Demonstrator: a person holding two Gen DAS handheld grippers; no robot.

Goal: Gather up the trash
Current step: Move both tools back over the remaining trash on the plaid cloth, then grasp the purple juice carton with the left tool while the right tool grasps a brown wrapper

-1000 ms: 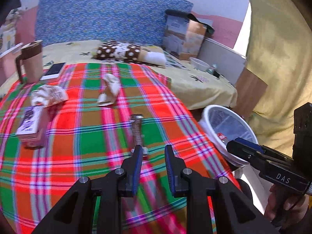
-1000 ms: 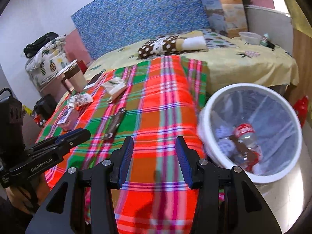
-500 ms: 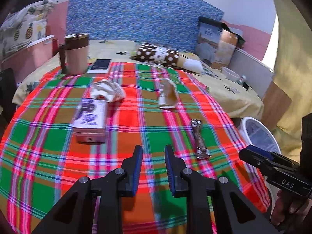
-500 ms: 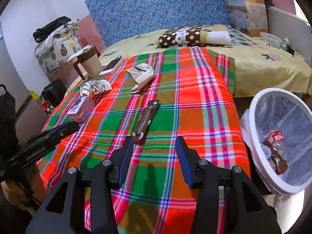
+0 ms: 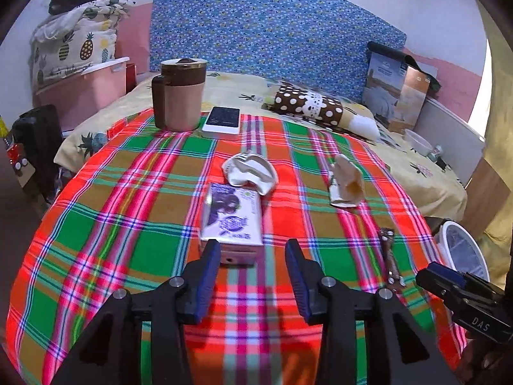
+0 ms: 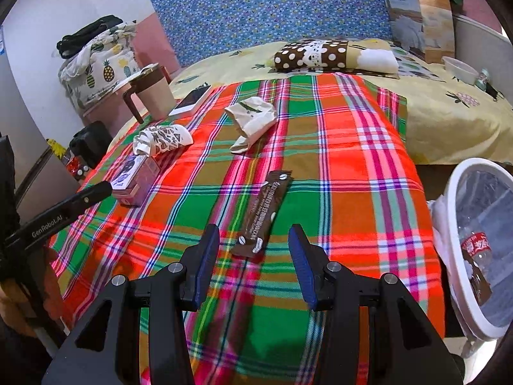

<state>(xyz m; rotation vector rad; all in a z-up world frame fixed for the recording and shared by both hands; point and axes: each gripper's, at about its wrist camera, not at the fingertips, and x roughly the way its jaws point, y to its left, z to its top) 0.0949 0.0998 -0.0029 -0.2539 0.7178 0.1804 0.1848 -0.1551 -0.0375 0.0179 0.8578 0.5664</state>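
Left wrist view: the left hand-held gripper (image 5: 253, 266) is opening, nothing between its pads, and it lines up on the carton (image 5: 231, 221) just ahead on the plaid cloth (image 5: 128, 224), likely the next piece of trash. Beyond the carton lie a crumpled wrapper (image 5: 251, 171) and a paper cup (image 5: 346, 183); a brown sachet (image 5: 391, 256) lies to the right. The mug (image 5: 179, 94) and phone (image 5: 222, 120) sit apart at the far edge, probably keepers. The other tool at the right edge reads "DAS". The carton's print is too small to read.

Right wrist view: the right hand-held gripper (image 6: 255, 261) is spread and empty, aimed at the sachet (image 6: 264, 213), whose near end lies between the fingers' line. The bin (image 6: 455, 189) stands beside the bed, within reach for drops, already holding a red-labelled bottle (image 6: 477, 256). The left tool reads "GenRobot.AI".
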